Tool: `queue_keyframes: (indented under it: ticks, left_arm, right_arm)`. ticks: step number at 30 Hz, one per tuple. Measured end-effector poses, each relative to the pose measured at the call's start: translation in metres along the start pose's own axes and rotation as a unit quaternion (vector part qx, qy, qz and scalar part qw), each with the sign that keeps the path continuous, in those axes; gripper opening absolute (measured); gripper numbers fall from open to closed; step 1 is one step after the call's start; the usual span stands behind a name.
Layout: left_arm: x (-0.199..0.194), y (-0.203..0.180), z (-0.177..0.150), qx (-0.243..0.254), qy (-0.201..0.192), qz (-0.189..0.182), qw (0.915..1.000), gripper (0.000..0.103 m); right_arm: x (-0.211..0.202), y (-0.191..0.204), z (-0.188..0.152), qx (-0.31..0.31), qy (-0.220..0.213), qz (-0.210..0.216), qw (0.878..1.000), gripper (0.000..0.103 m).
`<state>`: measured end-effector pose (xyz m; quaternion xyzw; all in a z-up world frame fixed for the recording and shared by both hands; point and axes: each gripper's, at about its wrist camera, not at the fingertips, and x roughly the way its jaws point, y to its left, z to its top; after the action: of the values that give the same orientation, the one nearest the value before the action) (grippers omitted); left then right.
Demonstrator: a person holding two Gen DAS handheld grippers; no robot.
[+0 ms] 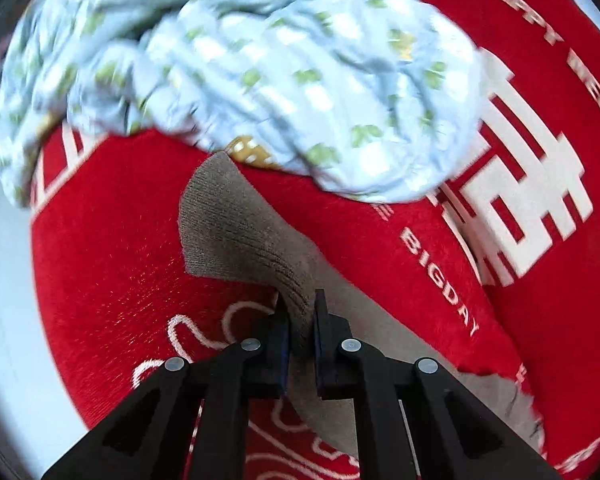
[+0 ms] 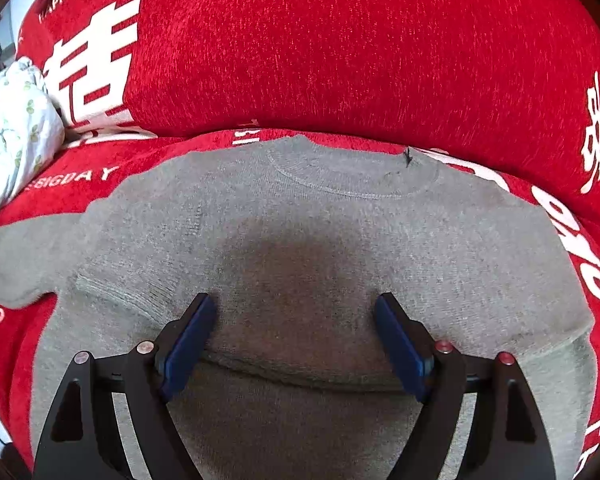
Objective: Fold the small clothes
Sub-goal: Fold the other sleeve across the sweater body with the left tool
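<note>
On the left, our left tool (image 1: 298, 312) is clamped on the cuff of the small grey knitted sweater's sleeve (image 1: 236, 228), lifted off the red plush sofa cover with white lettering (image 1: 112, 264). The pinch takes only the cuff edge, so we judge a quick pull could slip it free. The crumpled pale blue leaf-print cloth (image 1: 260, 72) lies just beyond, and a wide swing could snag it. To the right, the sweater body (image 2: 300, 240) lies flat, and our right tool (image 2: 296, 320) hovers over it, jaws spread and empty; unpinned, the body may drag and bunch.
</note>
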<state>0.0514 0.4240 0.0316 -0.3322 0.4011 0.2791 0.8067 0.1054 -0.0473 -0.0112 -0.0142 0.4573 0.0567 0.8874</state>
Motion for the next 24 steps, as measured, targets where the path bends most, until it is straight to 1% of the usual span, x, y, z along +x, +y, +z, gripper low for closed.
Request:
queue_keyframes:
  ticks: [2, 5, 10, 14, 19, 24]
  left_arm:
    - [-0.017, -0.015, -0.003, 0.032, -0.012, 0.003, 0.9994, 0.01]
    - [-0.032, -0.037, -0.009, 0.063, -0.019, 0.007, 0.9978, 0.01]
    - [-0.038, -0.081, -0.034, 0.11, -0.003, -0.001, 0.994, 0.01]
    - [-0.043, -0.114, -0.06, 0.142, 0.01, -0.014, 0.9897, 0.01]
    - [-0.049, -0.158, -0.096, 0.186, 0.019, -0.025, 0.982, 0.01]
    - [-0.057, -0.197, -0.13, 0.228, 0.024, -0.038, 0.9726, 0.01]
  right_arm:
    - [-0.007, -0.005, -0.001, 0.012, -0.003, -0.002, 1.0, 0.085]
    - [-0.026, -0.02, -0.007, 0.034, -0.016, 0.012, 0.999, 0.085]
    - [-0.048, -0.051, -0.018, 0.043, -0.02, -0.002, 0.999, 0.085]
    - [-0.06, -0.079, -0.031, 0.058, -0.018, -0.002, 0.998, 0.085]
    - [-0.064, -0.099, -0.051, 0.056, -0.011, -0.013, 0.998, 0.085]
    - [-0.071, -0.104, -0.059, 0.042, -0.018, -0.016, 0.999, 0.085]
